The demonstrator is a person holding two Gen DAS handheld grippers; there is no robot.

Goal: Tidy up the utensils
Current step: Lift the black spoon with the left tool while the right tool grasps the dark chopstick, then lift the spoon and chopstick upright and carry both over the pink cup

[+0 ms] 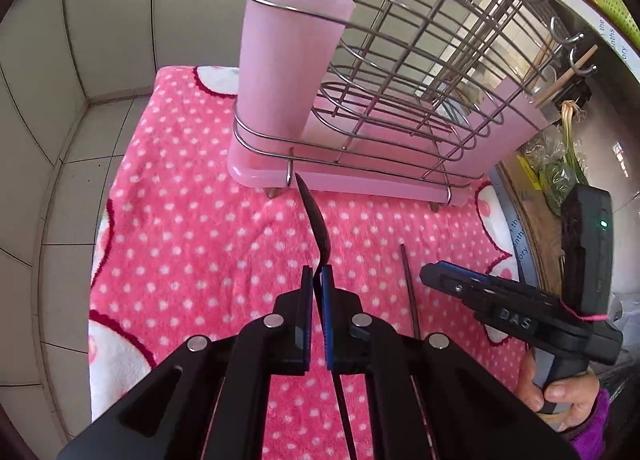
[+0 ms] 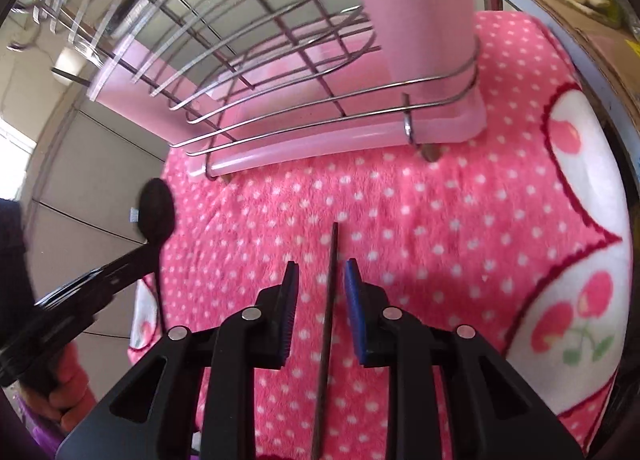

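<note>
Left wrist view: the left gripper [image 1: 317, 280] pinches a black spoon [image 1: 316, 216] above the pink towel [image 1: 180, 228].
The right gripper [image 2: 321, 272] straddles a dark chopstick [image 2: 330, 300] lying on the towel, jaws spread, not touching it; a wire rack [image 1: 400, 72] stands behind.

Bright daylight, fisheye-warped edges, right wrist view motion-blurred, glare on wire rack [image 2: 224, 20].

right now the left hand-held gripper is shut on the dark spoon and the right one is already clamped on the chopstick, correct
Not quite. The left hand-held gripper is shut on the dark spoon, but the right hand-held gripper is not clamped: the right wrist view shows the chopstick between its open pads, untouched.
</note>
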